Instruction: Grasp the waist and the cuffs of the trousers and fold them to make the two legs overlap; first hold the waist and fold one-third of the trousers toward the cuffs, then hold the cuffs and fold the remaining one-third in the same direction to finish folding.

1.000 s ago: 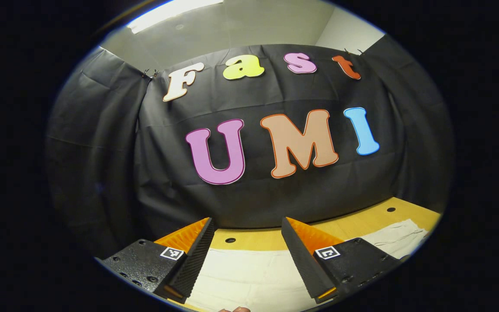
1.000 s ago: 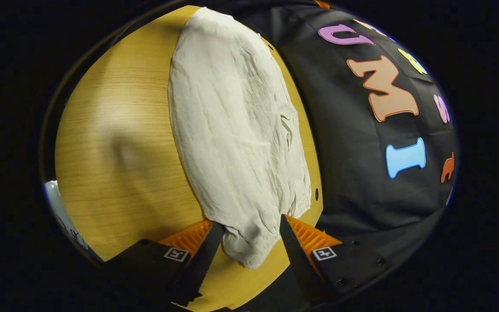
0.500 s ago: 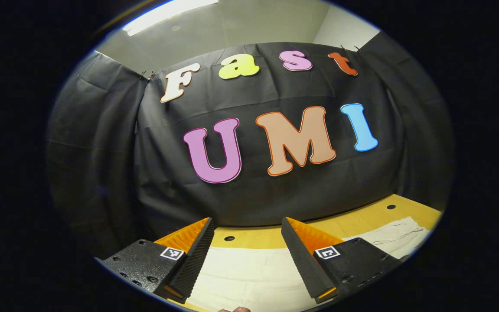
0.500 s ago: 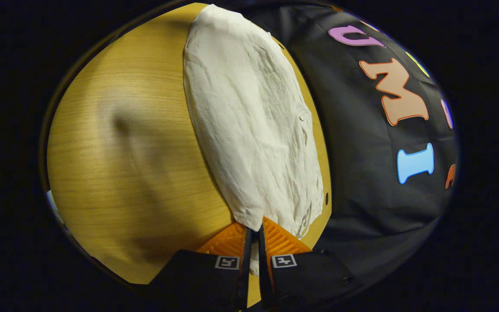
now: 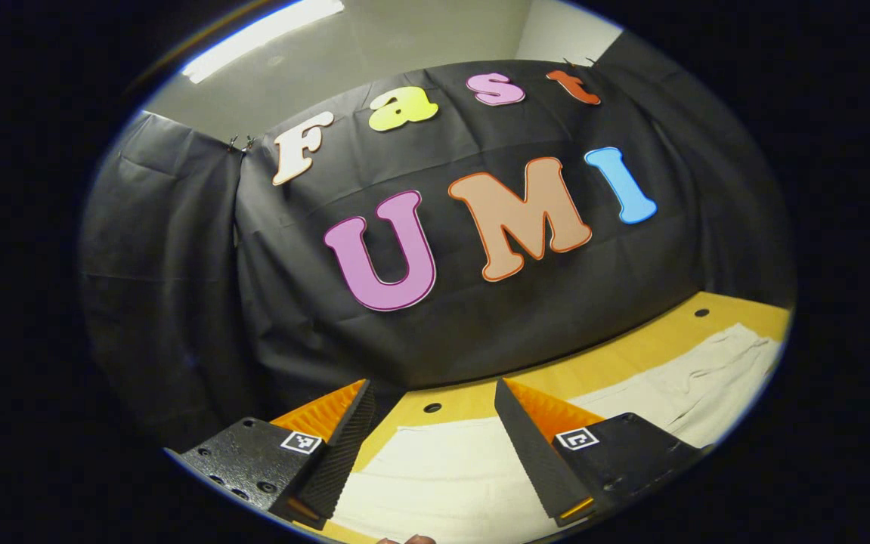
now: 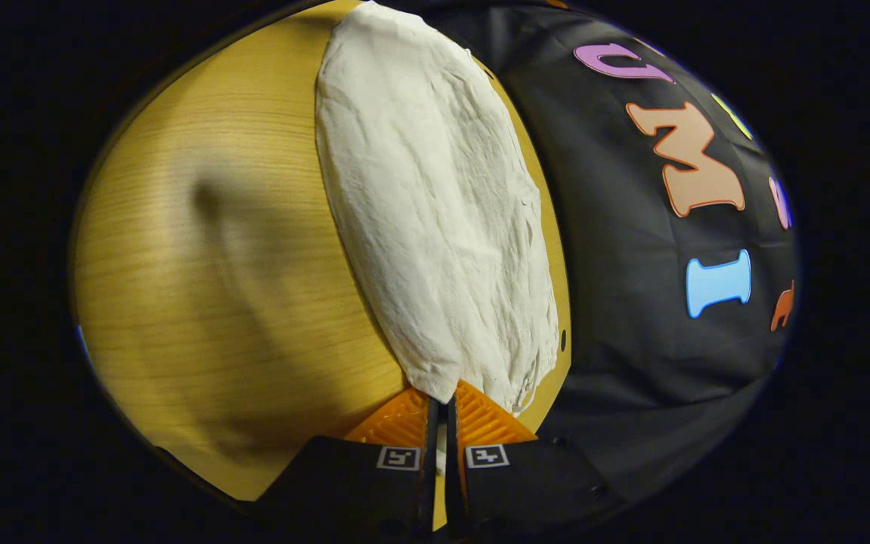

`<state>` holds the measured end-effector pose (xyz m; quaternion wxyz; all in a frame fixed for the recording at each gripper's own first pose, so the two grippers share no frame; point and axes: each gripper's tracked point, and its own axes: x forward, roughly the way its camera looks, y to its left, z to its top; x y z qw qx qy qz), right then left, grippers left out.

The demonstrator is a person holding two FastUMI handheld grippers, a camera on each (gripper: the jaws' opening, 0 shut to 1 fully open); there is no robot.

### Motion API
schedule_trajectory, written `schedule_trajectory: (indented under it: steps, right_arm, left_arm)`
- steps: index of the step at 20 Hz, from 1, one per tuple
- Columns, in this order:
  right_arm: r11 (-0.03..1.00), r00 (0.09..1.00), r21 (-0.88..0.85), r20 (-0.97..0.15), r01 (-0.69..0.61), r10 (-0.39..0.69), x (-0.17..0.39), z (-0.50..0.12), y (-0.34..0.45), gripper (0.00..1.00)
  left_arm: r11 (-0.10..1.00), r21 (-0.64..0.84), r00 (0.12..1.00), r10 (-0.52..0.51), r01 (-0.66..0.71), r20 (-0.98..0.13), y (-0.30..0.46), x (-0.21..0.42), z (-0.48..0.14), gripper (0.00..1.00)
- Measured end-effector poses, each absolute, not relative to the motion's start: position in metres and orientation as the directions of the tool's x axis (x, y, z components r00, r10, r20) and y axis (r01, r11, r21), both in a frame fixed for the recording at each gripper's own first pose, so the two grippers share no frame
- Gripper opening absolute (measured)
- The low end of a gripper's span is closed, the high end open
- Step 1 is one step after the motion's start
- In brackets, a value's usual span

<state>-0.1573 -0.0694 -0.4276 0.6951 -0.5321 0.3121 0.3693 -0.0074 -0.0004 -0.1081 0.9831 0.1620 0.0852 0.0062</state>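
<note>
The trousers [image 6: 435, 211] lie flat on the tabletop [image 6: 215, 264], running toward 12 o'clock. The right hand-held gripper [image 6: 442, 404] is clamped on their near corner; the left hand-held gripper [image 5: 428, 431] hangs with fingers apart above cloth. Best to close the left before lifting, then raise both evenly.

No readable text, brand or number appears on any item. Each finger of the left tool [image 5: 430, 393] and of the right tool [image 6: 442, 397] carries a small square black-and-white fiducial marker [image 5: 299, 442]; these markers hold coded patterns, not legible characters.
</note>
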Motion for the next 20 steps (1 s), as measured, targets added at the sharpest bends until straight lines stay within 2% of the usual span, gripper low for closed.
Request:
schedule_trajectory:
  steps: [9,14,20]
  right_arm:
    - [0.215,0.533,-0.498,-0.832,-0.84,0.154,-0.157,-0.428,-0.07,0.08]
    - [0.242,0.528,-0.487,-0.836,-0.84,0.151,-0.157,-0.428,-0.07,0.07]
    - [0.231,0.539,-0.5,-0.829,-0.834,0.152,-0.157,-0.428,-0.07,0.08]
  left_arm:
    - [0.867,0.489,0.938,0.089,0.092,-0.335,0.094,-0.038,-0.185,0.96]
    - [0.759,0.609,0.89,0.089,0.23,-0.447,0.124,-0.056,-0.239,0.96]
    - [0.644,0.634,0.793,0.069,0.428,-0.606,0.147,-0.08,-0.301,0.98]
